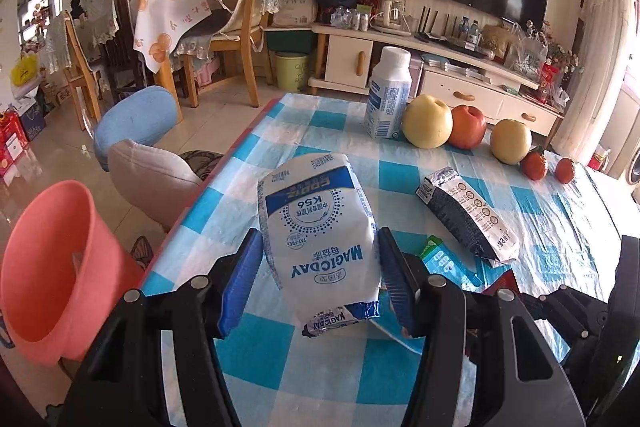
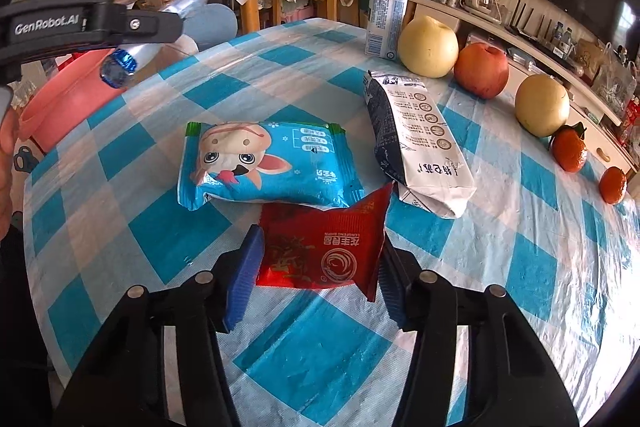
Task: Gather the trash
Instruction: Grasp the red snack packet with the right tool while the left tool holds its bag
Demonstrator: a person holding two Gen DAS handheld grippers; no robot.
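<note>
Two tools are working a checked worktop (image 2: 120, 155) at once. At far left, a pink bin (image 1: 60, 267) is waiting beside the worktop's edge. The left tool (image 1: 316, 263) is gripping a white MAGICDAY pouch (image 1: 316, 227) across its middle, lifted clear of the cloth, with jaws partly closed against its sides. Further right, the right tool (image 2: 320, 267) is straddling a red wrapper (image 2: 324, 247) lying flat, its pads at the wrapper's edges; whether they are already pressing is hard to tell. Just beyond lie a blue cartoon packet (image 2: 264, 163) and a dark-and-white carton (image 2: 416, 139), flattened. All of this litter is looking light, thin and crinkly (likely slippery film), so pinching mid-body or at a crimped seam seems safest. Only the left wrist view is showing the bin's open mouth; only the right wrist view is showing the red wrapper whole, and the left tool's side with the pouch's blue end (image 2: 118, 65) above the bin.
</note>
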